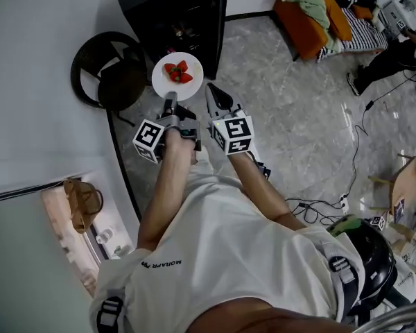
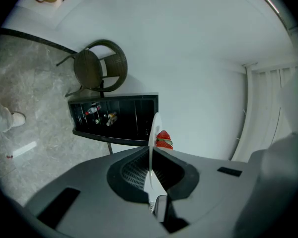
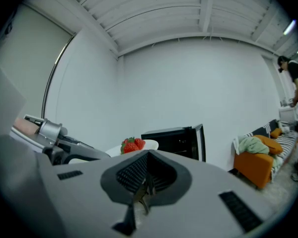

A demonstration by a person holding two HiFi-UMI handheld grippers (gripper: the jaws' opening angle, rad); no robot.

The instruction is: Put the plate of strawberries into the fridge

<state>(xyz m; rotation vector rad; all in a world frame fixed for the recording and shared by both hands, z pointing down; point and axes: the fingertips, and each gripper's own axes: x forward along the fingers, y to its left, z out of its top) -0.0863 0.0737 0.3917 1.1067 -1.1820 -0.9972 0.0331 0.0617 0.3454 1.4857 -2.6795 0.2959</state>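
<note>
Head view: I am gripping the rim of a white plate with my left claw, jaws clamped on its edge. Strawberries are sitting on the plate, just in front of the black fridge. My right claw is hovering near the fridge too, jaws pressed together, empty.

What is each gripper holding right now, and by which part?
The left gripper pinches the white plate of strawberries by its near rim. The right gripper is shut and holds nothing.

White T-shirt with black-buckled shoulder straps.
</note>
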